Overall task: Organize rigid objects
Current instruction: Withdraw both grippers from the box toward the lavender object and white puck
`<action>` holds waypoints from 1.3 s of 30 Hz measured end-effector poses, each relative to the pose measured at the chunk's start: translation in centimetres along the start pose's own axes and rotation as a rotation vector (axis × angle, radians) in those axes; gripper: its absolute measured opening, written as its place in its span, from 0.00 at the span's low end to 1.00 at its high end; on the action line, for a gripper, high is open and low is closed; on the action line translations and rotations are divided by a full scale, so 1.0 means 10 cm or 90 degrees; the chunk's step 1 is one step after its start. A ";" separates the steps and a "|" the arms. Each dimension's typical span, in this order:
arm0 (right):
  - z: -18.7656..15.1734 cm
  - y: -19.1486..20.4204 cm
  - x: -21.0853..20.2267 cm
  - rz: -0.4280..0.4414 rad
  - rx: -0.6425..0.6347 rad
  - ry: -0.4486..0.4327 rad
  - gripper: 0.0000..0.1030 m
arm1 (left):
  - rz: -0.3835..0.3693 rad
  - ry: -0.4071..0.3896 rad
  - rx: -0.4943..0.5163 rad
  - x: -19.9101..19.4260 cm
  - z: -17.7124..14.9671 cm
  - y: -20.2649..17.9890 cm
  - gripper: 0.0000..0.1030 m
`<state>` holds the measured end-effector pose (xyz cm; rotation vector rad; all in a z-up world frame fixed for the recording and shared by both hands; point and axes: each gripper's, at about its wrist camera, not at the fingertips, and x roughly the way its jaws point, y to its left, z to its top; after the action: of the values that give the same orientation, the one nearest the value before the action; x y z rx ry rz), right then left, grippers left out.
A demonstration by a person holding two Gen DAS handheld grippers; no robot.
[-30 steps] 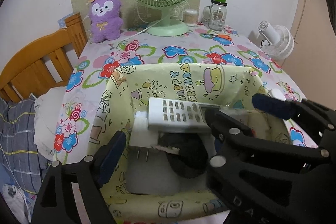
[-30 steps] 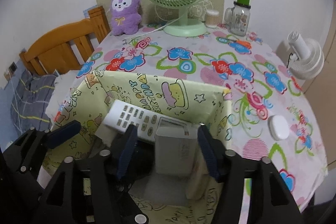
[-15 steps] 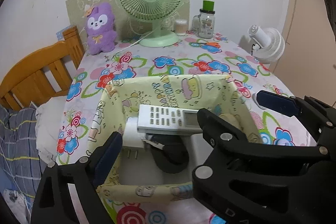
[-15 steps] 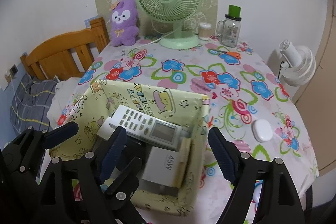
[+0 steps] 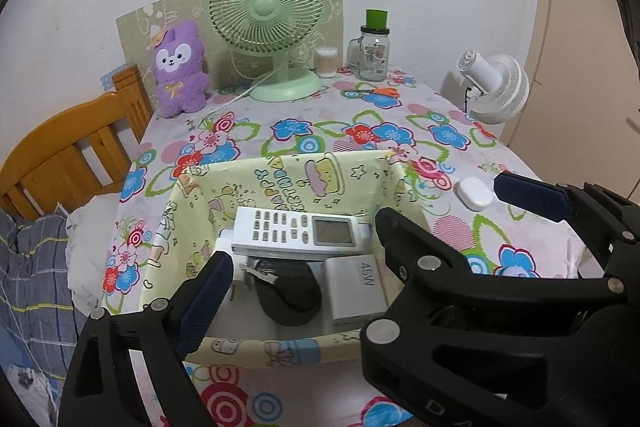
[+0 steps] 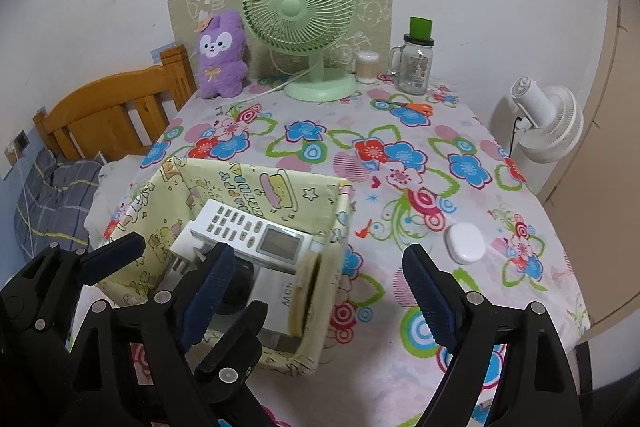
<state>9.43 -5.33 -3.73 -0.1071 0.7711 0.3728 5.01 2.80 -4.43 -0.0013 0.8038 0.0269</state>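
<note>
Right gripper [image 6: 320, 291] held wide open and empty, with the white case [image 6: 465, 242] lying ahead and to its right.

Nothing is gripped by either tool: the left gripper [image 5: 360, 243] is also seen spread open, hovering above the near side of the yellow fabric box [image 5: 280, 169]. Inside that box a white remote [image 5: 296, 231] is laid crosswise over a black object [image 5: 292, 291] and a white charger block [image 5: 354, 289]. One loose item is left on the flowered tablecloth [image 6: 400, 131]: the small white case, resting outside the box, well apart from its right wall. It is judged nearer to the right gripper, whose right finger [image 6: 428, 301] points just short of it. The case's long axis is seen running roughly away from the camera, so the jaws would close across its short width after a shift to the right.
</note>
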 end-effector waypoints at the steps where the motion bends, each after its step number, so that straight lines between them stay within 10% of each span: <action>1: 0.00 -0.02 -0.01 -0.002 0.001 0.000 0.86 | -0.001 0.000 0.001 -0.01 0.00 -0.02 0.91; 39: -0.32 -0.76 -0.52 -0.117 0.008 -0.054 0.97 | -0.037 -0.029 0.055 -0.16 -0.09 -0.89 0.92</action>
<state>6.67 -14.61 -2.70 -0.1492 0.6738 0.1966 3.45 -6.17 -3.97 0.0570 0.7586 -0.0628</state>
